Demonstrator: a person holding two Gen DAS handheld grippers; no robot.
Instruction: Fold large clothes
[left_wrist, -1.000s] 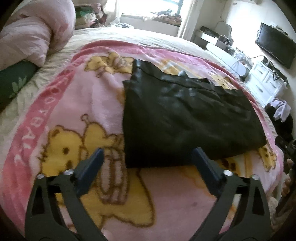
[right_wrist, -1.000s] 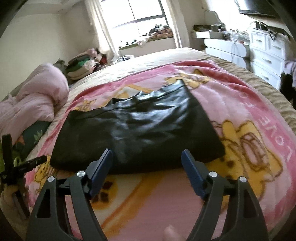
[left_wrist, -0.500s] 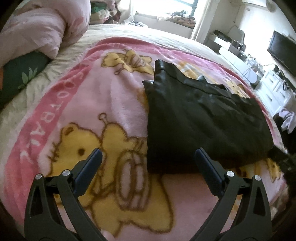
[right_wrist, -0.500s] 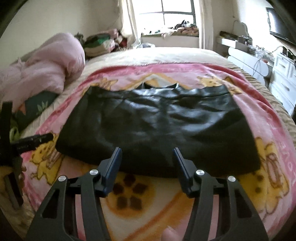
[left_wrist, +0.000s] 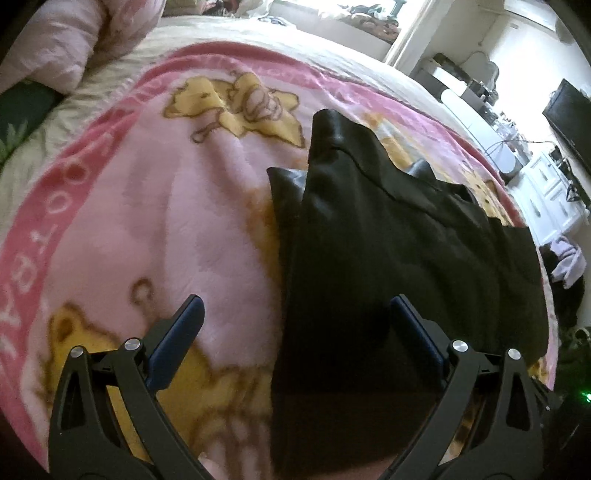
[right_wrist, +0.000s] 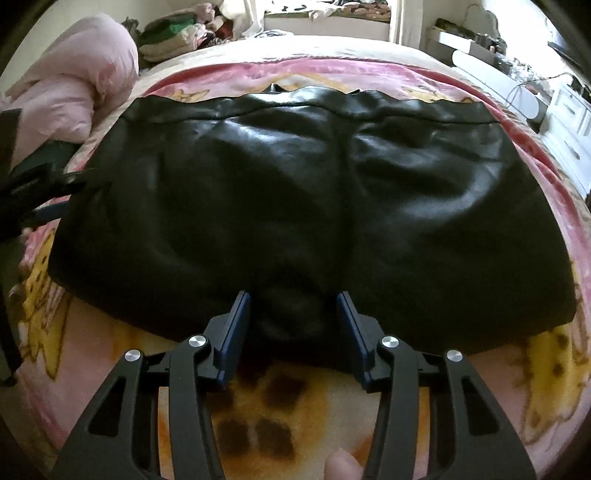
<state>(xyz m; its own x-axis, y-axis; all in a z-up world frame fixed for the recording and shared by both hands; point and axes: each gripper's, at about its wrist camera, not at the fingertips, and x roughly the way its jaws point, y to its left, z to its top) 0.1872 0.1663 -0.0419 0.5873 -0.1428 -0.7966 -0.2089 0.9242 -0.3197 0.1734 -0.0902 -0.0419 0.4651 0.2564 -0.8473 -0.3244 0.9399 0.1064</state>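
Both grippers have dropped closer to the bed since a second ago, and the black garment (right_wrist: 303, 199) now fills far more of each view than it did.

Starting at the left, the left gripper (left_wrist: 295, 317) hangs over the garment's left edge, which runs from about 12 o'clock down to 6 o'clock between its fingers. Its jaws stand wide, as wide as before; one finger is over the pink blanket (left_wrist: 147, 206) at 8 o'clock, the other over the dark cloth at 4 o'clock. Neither pad presses on anything. The same gripper shows as a dark shape at 9 o'clock in the right wrist view.

Moving right, the right gripper (right_wrist: 293, 314) sits at the garment's near hem, around its middle. Its jaws are closing and have narrowed a good deal, with a low mound of the dark cloth between the blue pads, but whether they already bite on it cannot be told; a sliver of gap seems to show on each side.

The garment lies flat as a broad rectangle across the blanket, shiny like leather, with layered edges along its far side at 12 o'clock, so it looks partly folded already. At least one more fold seems left, and it probably starts with gripping the near hem.
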